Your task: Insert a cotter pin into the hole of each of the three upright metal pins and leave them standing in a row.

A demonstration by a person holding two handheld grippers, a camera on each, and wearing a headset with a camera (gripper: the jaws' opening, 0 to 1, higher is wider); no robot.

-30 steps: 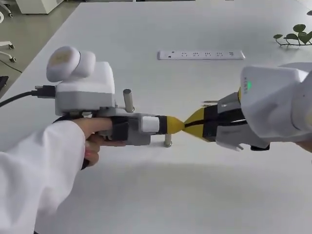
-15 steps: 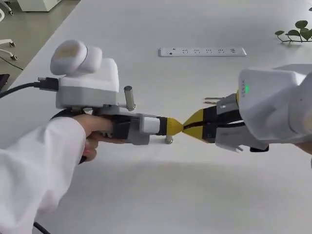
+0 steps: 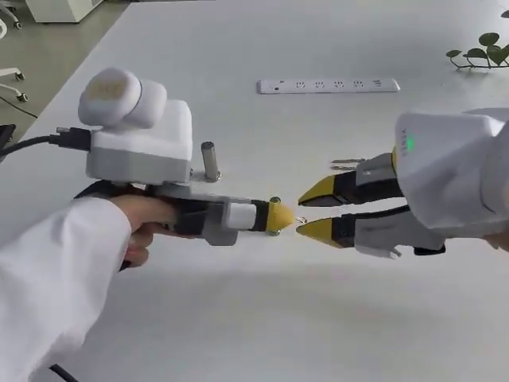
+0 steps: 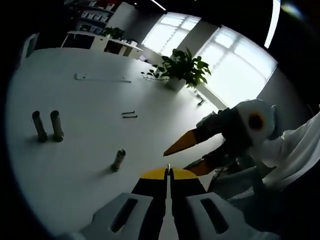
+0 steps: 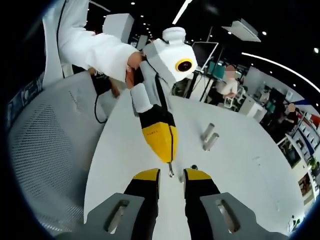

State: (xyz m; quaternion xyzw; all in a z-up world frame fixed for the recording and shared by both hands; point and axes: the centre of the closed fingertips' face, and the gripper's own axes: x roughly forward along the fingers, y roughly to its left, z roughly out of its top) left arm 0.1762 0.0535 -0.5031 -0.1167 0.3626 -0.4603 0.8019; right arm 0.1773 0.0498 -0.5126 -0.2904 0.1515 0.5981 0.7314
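Head view: my left gripper (image 3: 288, 216) is clamped on a thin cotter pin (image 5: 171, 171) near one upright metal pin (image 3: 275, 201). My right gripper (image 3: 300, 215) is wide open, empty. Next, I judge: thread the pin's hole.

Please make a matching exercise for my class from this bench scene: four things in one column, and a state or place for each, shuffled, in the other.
Column one
1. left gripper
2. right gripper
3. metal pin
4. power strip

Column two
A. standing upright
B. open
C. shut on a cotter pin
D. lying flat, beyond both grippers

Pairs: 1-C, 2-B, 3-A, 4-D
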